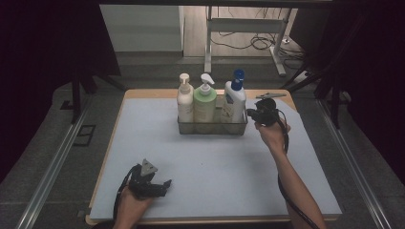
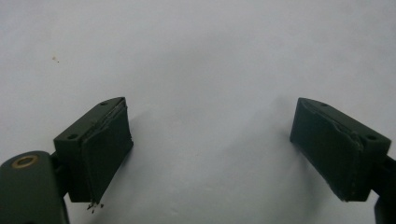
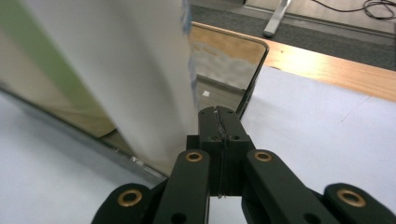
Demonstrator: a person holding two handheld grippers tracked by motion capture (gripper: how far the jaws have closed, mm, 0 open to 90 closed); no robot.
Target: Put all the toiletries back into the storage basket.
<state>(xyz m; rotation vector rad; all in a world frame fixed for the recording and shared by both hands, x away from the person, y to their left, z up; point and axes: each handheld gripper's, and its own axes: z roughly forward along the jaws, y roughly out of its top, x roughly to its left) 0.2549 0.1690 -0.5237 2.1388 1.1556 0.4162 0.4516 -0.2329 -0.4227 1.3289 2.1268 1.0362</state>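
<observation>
The right gripper (image 1: 251,113), jaws pressed together on nothing, sits at the three o'clock end of the mesh basket (image 1: 212,128), just beside the blue-capped white bottle (image 1: 234,100); the left gripper (image 1: 165,183) rests spread wide at seven o'clock; the approach looks under way; next, I judge, the jaws must part to take that bottle.

three bottles (image 1: 205,99) side by side in my basket (image 1: 212,127) at the table's (image 1: 143,143) far middle, right gripper (image 1: 251,113) seemingly touching its right end, left gripper (image 1: 165,185) near my front-left edge
</observation>
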